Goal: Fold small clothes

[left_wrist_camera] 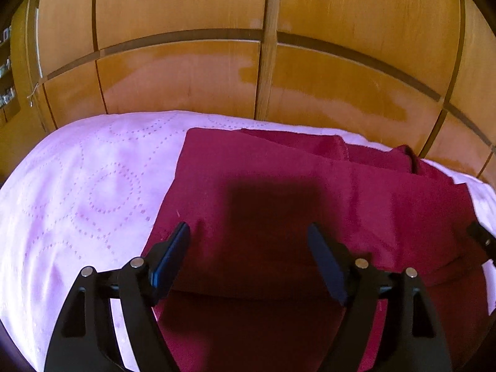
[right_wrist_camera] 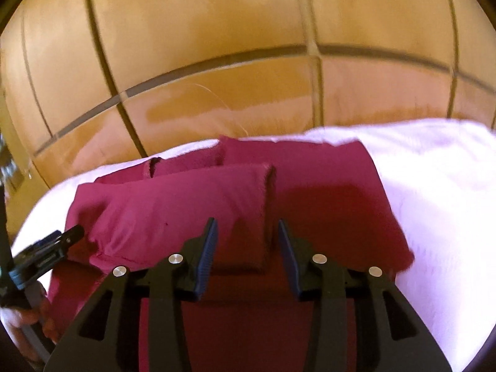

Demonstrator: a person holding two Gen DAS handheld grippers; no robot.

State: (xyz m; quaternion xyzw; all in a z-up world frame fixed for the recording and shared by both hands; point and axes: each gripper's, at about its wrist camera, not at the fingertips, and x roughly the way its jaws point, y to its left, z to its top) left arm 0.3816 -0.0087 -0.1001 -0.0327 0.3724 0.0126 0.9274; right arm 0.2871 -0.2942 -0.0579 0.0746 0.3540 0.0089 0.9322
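Observation:
A dark red garment (left_wrist_camera: 279, 179) lies spread on a pale pink quilted bed cover (left_wrist_camera: 86, 186). A sleeve is folded across it in the right wrist view (right_wrist_camera: 186, 204), where the garment (right_wrist_camera: 325, 210) also shows. My left gripper (left_wrist_camera: 248, 232) is open and empty, hovering over the garment's near left part. My right gripper (right_wrist_camera: 246, 228) is open and empty, its jaws either side of the folded sleeve's cuff end. The left gripper's tip also shows in the right wrist view (right_wrist_camera: 55, 245), at the garment's left edge. The right gripper's tip shows in the left wrist view (left_wrist_camera: 480, 235).
A wooden panelled wardrobe (left_wrist_camera: 266, 62) stands right behind the bed. The pink cover extends to the left in the left wrist view and to the right in the right wrist view (right_wrist_camera: 434, 201).

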